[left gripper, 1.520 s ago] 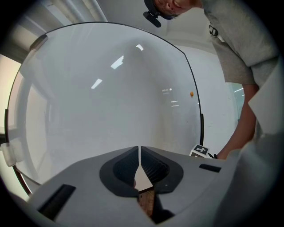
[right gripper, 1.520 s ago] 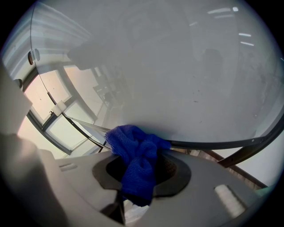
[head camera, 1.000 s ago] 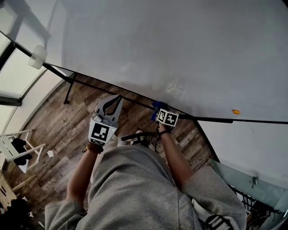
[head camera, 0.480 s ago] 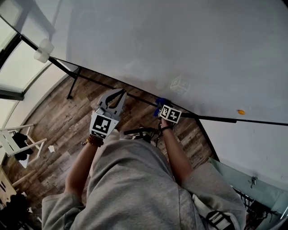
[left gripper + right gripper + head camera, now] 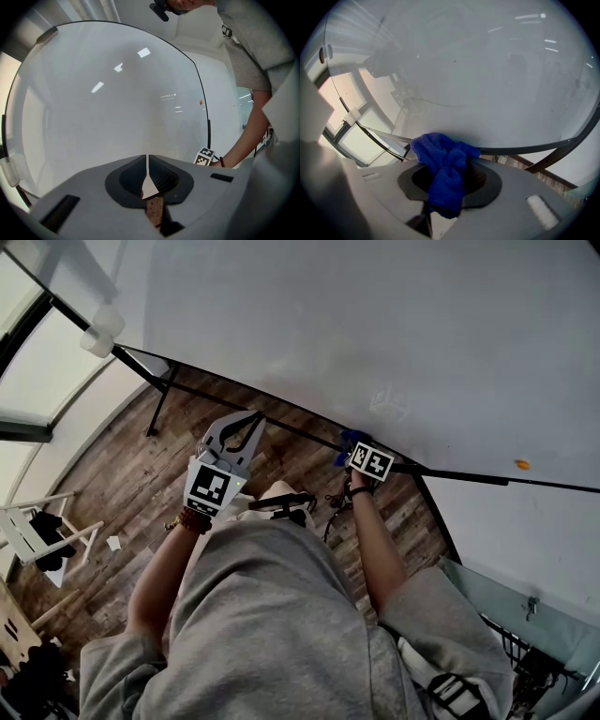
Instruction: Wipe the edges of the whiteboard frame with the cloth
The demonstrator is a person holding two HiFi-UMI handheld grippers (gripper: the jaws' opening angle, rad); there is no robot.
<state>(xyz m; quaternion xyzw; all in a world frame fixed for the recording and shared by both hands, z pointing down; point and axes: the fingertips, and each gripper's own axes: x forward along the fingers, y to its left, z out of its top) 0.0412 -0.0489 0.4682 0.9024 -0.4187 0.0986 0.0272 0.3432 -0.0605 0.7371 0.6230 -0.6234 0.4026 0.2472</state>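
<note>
A: Right gripper (image 5: pixel 449 183) is pinching the blue cloth (image 5: pixel 443 161) — wad touches the whiteboard frame (image 5: pixel 525 150) at the bottom edge. Left gripper (image 5: pixel 148 176) has its jaws pressed together, nothing between them.

B: Risk?

A: The cloth is bunched loosely, so it could snag on the rail and get tugged out — or ride up onto the board and miss the edge.
</note>
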